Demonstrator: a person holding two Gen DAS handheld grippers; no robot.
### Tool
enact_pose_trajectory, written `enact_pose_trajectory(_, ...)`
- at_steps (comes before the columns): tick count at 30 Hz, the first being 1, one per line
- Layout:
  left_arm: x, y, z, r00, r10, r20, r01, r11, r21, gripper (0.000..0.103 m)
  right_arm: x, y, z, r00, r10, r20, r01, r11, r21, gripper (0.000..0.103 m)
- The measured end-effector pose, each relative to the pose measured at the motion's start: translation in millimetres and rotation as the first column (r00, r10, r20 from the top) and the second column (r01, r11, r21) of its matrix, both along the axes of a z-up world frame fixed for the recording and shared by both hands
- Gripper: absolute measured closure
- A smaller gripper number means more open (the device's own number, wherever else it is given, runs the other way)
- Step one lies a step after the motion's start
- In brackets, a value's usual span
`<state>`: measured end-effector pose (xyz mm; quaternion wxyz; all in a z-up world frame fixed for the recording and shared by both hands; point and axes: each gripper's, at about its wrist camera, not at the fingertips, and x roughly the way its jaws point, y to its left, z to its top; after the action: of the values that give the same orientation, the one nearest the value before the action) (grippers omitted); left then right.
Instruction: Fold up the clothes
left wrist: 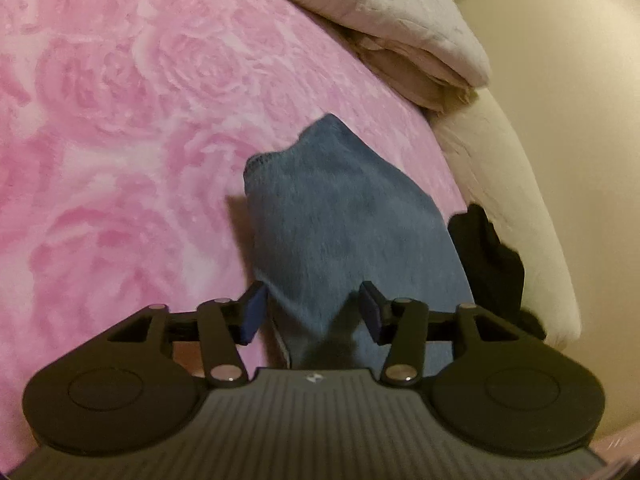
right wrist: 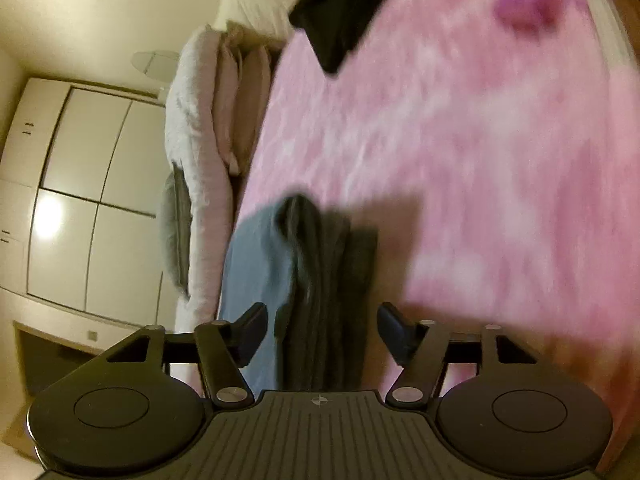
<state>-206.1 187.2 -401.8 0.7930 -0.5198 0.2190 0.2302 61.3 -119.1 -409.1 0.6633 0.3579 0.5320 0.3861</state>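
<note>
In the left wrist view a blue garment [left wrist: 340, 220] lies bunched on the pink rose-patterned blanket [left wrist: 120, 120], one hemmed corner pointing away from me. My left gripper [left wrist: 312, 310] stands open, its jaws on either side of the garment's near end. In the blurred right wrist view the same blue garment [right wrist: 256, 264] lies beside a dark grey garment [right wrist: 328, 280] folded in long pleats. My right gripper [right wrist: 323, 332] is open and straddles the grey garment's near end. Whether either gripper's pads touch cloth I cannot tell.
A black garment [left wrist: 488, 256] lies at the bed's edge against a cream padded board [left wrist: 500, 200]; it also shows as a black garment [right wrist: 340, 12] in the right view. Folded pale quilts [left wrist: 400, 28] are stacked at the far end. White wardrobe doors [right wrist: 80, 184] stand beyond the bed.
</note>
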Motion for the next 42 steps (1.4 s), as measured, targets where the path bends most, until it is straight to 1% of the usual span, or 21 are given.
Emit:
enact_pose_trajectory(3, 8, 8, -11, 1.0, 0.012, 0.011, -0.012, 0.999, -0.036, 0.053, 0, 15, 1, 0.998, 0.004, 0.056, -0.002, 1.0, -0.027, 0.038)
enact_pose_trajectory(4, 10, 10, -14, 1.0, 0.014, 0.017, -0.013, 0.999, -0.044, 0.059, 3, 20, 3, 0.998, 0.013, 0.064, -0.01, 0.999, -0.053, 0.057)
enact_pose_trajectory(5, 10, 8, -13, 1.0, 0.003, 0.017, -0.002, 1.0, -0.025, 0.06, 8, 23, 4, 0.998, 0.033, 0.058, -0.029, 0.997, -0.075, 0.069)
enact_pose_trajectory(8, 9, -1, -5, 0.999, -0.037, 0.018, 0.037, 0.999, 0.026, 0.066, 27, 24, 9, 0.997, 0.062, 0.044, -0.058, 0.994, -0.091, 0.077)
enact_pose_trajectory(11, 11, -20, 2, 0.991, -0.126, 0.041, 0.127, 0.992, -0.001, 0.068, 56, 18, 17, 0.993, 0.074, 0.088, -0.066, 0.994, -0.092, 0.079)
enact_pose_trajectory(13, 22, -45, 3, 0.968, -0.246, 0.052, 0.247, 0.969, 0.0, 0.068, 76, 15, 22, 0.99, 0.082, 0.117, -0.071, 0.993, -0.093, 0.079)
enact_pose_trajectory(15, 29, -68, 0, 0.948, -0.314, 0.047, 0.314, 0.949, -0.001, 0.069, 101, 13, 24, 0.984, 0.105, 0.141, -0.092, 0.991, -0.096, 0.079)
enact_pose_trajectory(16, 30, -76, -1, 0.947, -0.319, 0.034, 0.319, 0.948, 0.011, 0.07, 109, 13, 24, 0.983, 0.132, 0.131, -0.12, 0.988, -0.099, 0.078)
enact_pose_trajectory(18, 22, -82, 0, 0.958, -0.288, 0.005, 0.287, 0.956, 0.056, 0.07, 117, 10, 27, 0.978, 0.166, 0.127, -0.155, 0.983, -0.097, 0.076)
enact_pose_trajectory(21, -2, -74, 3, 0.982, -0.191, -0.003, 0.191, 0.979, 0.07, 0.068, 94, -19, 42, 0.97, 0.136, 0.202, -0.118, 0.988, -0.098, 0.06)
enact_pose_trajectory(23, -18, -65, 5, 0.993, -0.119, 0.007, 0.118, 0.99, 0.076, 0.063, 76, -38, 43, 0.971, 0.095, 0.219, -0.078, 0.993, -0.086, 0.045)
enact_pose_trajectory(26, -25, -51, 4, 0.998, -0.058, -0.012, 0.058, 0.994, 0.097, 0.06, 39, -60, 36, 0.972, 0.096, 0.214, -0.079, 0.993, -0.086, 0.042)
enact_pose_trajectory(30, -8, -39, -5, 0.997, -0.077, 0.008, 0.076, 0.991, 0.109, 0.061, -1, -58, 21, 0.958, 0.165, 0.235, -0.133, 0.981, -0.143, 0.042)
enact_pose_trajectory(31, -4, -36, -7, 0.996, -0.088, 0.027, 0.085, 0.991, 0.105, 0.066, -6, -54, 18, 0.955, 0.172, 0.241, -0.137, 0.978, -0.154, 0.044)
enact_pose_trajectory(32, -1, -35, -6, 0.994, -0.099, 0.035, 0.095, 0.99, 0.106, 0.077, -8, -51, 16, 0.953, 0.165, 0.255, -0.129, 0.98, -0.151, 0.064)
enact_pose_trajectory(33, 2, -34, -5, 0.993, -0.11, 0.043, 0.104, 0.989, 0.108, 0.085, -6, -50, 16, 0.956, 0.164, 0.242, -0.129, 0.98, -0.154, 0.065)
enact_pose_trajectory(34, 4, -33, -3, 0.991, -0.12, 0.05, 0.114, 0.987, 0.109, 0.088, -3, -49, 17, 0.961, 0.165, 0.224, -0.131, 0.979, -0.159, 0.069)
enact_pose_trajectory(36, 1, -37, 13, 0.982, -0.17, 0.087, 0.154, 0.973, 0.174, 0.09, 4, -55, 28, 0.948, 0.188, 0.255, -0.157, 0.978, -0.14, 0.076)
enact_pose_trajectory(39, 2, -42, 22, 0.961, -0.256, 0.108, 0.23, 0.95, 0.21, 0.091, 12, -68, 40, 0.931, 0.206, 0.303, -0.173, 0.976, -0.132, 0.079)
enact_pose_trajectory(41, 9, -43, 7, 0.956, -0.289, 0.047, 0.274, 0.941, 0.2, 0.091, 16, -70, 33, 0.928, 0.219, 0.301, -0.176, 0.971, -0.163, 0.079)
enact_pose_trajectory(42, 11, -41, -6, 0.953, -0.302, 0.016, 0.295, 0.94, 0.17, 0.089, 16, -67, 25, 0.925, 0.237, 0.298, -0.183, 0.963, -0.197, 0.079)
